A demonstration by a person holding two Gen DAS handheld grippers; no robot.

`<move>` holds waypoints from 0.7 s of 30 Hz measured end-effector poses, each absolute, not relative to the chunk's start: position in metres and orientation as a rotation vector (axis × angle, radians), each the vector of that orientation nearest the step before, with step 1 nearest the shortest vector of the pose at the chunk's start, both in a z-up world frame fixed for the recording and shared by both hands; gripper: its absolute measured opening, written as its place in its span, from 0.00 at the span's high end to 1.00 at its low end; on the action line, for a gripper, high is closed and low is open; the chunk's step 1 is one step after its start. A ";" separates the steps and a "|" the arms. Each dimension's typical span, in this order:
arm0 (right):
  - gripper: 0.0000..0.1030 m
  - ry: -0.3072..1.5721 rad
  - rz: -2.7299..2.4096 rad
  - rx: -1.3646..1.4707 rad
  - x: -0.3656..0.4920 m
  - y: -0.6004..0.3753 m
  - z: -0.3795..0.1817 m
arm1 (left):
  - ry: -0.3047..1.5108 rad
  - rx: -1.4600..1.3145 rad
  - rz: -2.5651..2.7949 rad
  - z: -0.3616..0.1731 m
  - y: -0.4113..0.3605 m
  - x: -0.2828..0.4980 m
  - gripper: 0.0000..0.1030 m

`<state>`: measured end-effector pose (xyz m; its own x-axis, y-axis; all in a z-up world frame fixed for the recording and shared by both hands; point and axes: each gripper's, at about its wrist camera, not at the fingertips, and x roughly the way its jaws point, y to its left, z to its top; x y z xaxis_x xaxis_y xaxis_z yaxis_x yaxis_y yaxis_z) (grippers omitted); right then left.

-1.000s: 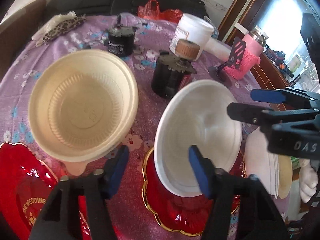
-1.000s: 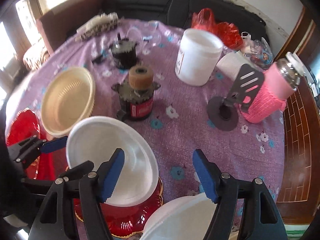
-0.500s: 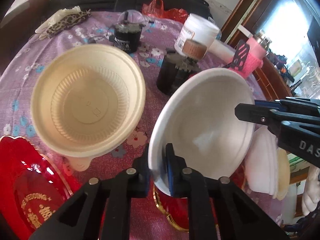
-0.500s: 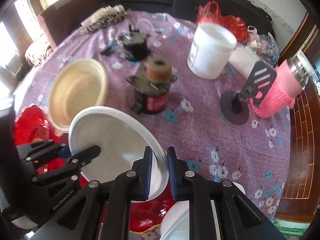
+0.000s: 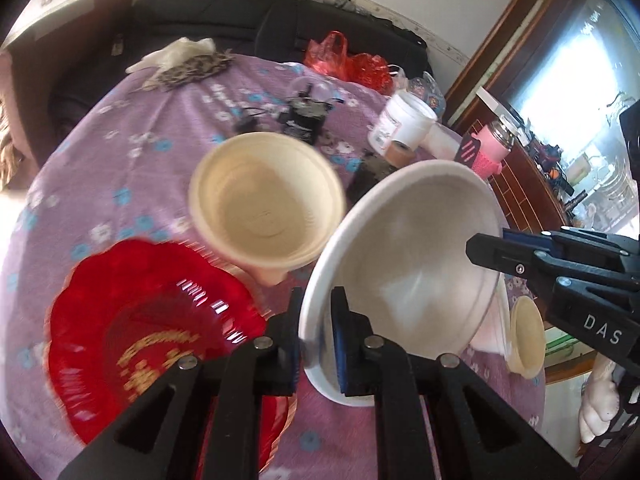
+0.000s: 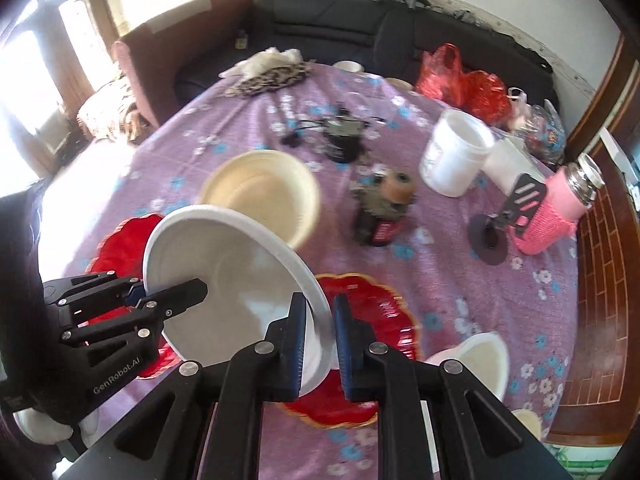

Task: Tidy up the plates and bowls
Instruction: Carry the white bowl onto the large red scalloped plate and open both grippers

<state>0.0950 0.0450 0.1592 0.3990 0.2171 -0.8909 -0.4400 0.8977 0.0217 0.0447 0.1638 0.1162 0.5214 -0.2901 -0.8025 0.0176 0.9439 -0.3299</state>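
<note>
A white bowl hangs tilted above the purple tablecloth, held by its rim from two sides. My left gripper is shut on the near rim in the left wrist view. My right gripper is shut on the opposite rim; it shows in the left wrist view as the right gripper. In the right wrist view the white bowl also has the left gripper clamped on it. A cream bowl sits on the table behind. One red plate lies at the left, another red plate below the lifted bowl.
A stack of bowls rests near the table's right front edge. Further back stand a white tub, a dark jar topped with a tape roll, a black stand, a pink-sleeved bottle and a red bag. A dark sofa runs behind.
Both grippers went from open to shut on the white bowl's rim. They then lifted it off the red plate and carried it up and away from the table.
</note>
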 end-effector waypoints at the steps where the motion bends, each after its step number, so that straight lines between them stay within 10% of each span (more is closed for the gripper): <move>1: 0.85 1.087 0.437 -0.229 0.091 0.053 0.160 | 1.012 -0.309 -0.174 0.117 0.174 0.037 0.88; 18: 0.84 1.250 0.549 -0.273 0.075 0.185 0.074 | 1.143 -0.552 -0.034 0.044 0.308 -0.014 0.88; 21: 0.83 1.248 0.543 -0.272 0.078 0.197 0.067 | 1.126 -0.551 -0.018 0.044 0.318 -0.012 0.76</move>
<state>0.0781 0.1970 0.0669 0.2136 0.2403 -0.9469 -0.5289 0.8434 0.0947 -0.0122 0.3177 0.0435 0.4446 -0.2849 -0.8492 -0.2582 0.8670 -0.4261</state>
